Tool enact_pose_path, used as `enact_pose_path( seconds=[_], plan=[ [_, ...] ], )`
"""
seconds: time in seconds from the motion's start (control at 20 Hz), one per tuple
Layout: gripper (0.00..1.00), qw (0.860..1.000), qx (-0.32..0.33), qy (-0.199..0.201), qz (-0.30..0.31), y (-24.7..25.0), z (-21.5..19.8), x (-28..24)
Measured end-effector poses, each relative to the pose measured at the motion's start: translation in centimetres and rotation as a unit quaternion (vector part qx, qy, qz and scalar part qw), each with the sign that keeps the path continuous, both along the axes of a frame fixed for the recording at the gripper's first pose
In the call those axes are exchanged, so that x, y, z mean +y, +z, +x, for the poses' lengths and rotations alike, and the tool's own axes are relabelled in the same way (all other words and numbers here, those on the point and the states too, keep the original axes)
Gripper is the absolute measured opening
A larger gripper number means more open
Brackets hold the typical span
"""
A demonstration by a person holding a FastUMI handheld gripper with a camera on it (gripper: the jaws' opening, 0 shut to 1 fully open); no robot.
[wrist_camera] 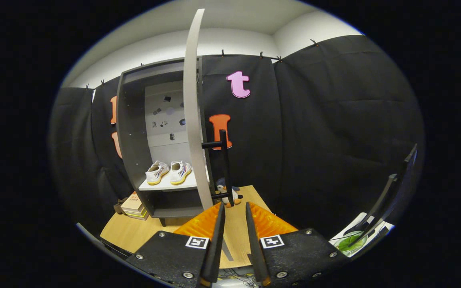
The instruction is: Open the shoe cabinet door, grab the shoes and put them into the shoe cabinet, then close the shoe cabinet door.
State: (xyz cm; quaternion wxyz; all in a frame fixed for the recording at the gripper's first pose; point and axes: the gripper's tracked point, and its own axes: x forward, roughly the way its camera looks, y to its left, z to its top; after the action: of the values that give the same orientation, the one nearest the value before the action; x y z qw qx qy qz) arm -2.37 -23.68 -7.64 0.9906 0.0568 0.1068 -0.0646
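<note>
- Gripper view: the hand-held gripper (pixel 234 208) points toward the shoe cabinet (pixel 134 132), with its two fingers set slightly apart and a narrow gap between them.
- Nothing lies between the fingers; they grip no object.
- The shoe cabinet stands upright on the wooden counter (pixel 134 234), against the black cloth wall.
- The cabinet door (pixel 192 112) is swung open and is seen edge-on, just ahead of the fingertips.
- A dark bar handle (pixel 225 168) is mounted vertically on the door's outer face, on two short standoffs. Its lower end sits just above and ahead of the fingertips.
- Whether the fingertips touch the handle or the door edge cannot be determined.
- The pair of white shoes (pixel 169 172) rests side by side on the light shelf (pixel 170 186) inside the cabinet, heels facing outward, soles trimmed in yellow.
- An open lower compartment sits beneath that shelf.
- A small plush penguin (pixel 227 194) stands on the counter just behind the lower end of the handle, beside the cabinet's base.
- A stack of books (pixel 134 206) lies on the counter at the cabinet's other side, near its foot.
- A dark-framed object (pixel 390 200) leans well off to the gripper's right, with a green item (pixel 350 242) at its base.
</note>
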Motion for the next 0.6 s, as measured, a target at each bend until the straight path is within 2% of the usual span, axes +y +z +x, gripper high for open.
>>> enact_pose_path(
  seconds=[0.25, 0.35, 0.6],
  plan=[
    [0.37, 0.999, -0.001, 0.040, 0.020, -1.0, 3.3, -0.4],
    [0.40, 0.997, -0.010, 0.064, 0.030, -1.0, 3.1, 0.5],
    [0.46, 0.997, -0.012, 0.076, 0.019, -1.6, 3.2, 0.8]
  ],
)
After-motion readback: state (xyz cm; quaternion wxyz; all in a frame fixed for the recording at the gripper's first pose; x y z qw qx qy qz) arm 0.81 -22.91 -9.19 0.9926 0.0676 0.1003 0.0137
